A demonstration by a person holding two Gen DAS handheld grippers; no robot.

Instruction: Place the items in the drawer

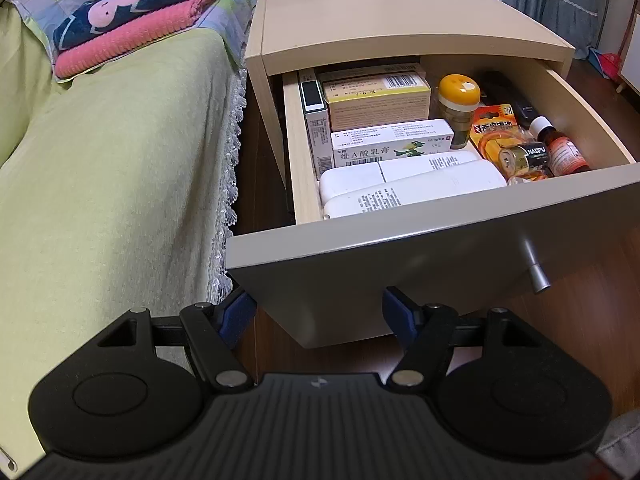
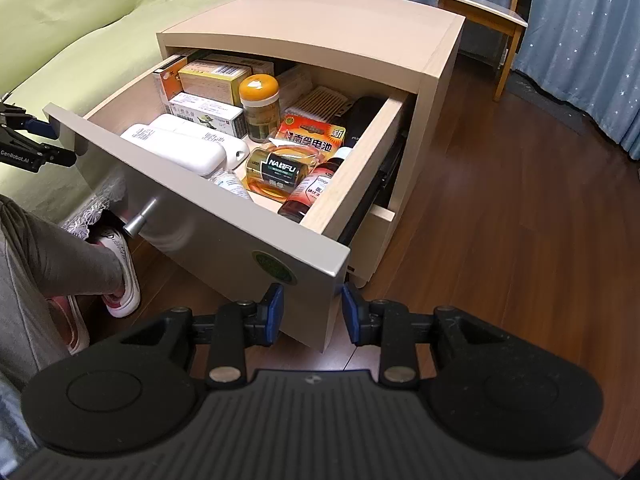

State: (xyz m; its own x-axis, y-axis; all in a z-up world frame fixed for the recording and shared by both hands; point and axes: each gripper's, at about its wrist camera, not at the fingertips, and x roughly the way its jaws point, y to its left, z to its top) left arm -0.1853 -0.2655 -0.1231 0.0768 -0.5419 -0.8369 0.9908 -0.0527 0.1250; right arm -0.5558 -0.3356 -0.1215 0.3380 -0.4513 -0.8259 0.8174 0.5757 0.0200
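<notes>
My left gripper (image 1: pixel 318 316) has its blue fingers (image 1: pixel 236 314) spread apart and holding nothing, low in front of the drawer (image 1: pixel 400 252), near the left corner of its front panel. My right gripper (image 2: pixel 312 314) is spread too and empty, straddling the panel's right corner without clearly touching it.

The drawer is pulled well out and looks fully packed: white cases (image 1: pixel 400 188) at 6 o'clock against the front, medicine boxes (image 1: pixel 376 96) at 11, a yellow-capped jar (image 1: pixel 458 100) at centre, a battery pack (image 1: pixel 516 148) and a brown bottle (image 1: pixel 564 152) at 4 o'clock. The tabletop above is bare, so I judge the placing done and closing next.

Risks as I see them: the jar stands tall and could catch the cabinet's top edge if it sits proud. Pushing at one corner only could rack the drawer on its slides. The knob (image 1: pixel 534 268) sticks out, and a careless finger might snag it. A person's leg (image 2: pixel 60 256) sits at 9 o'clock beside the panel.
</notes>
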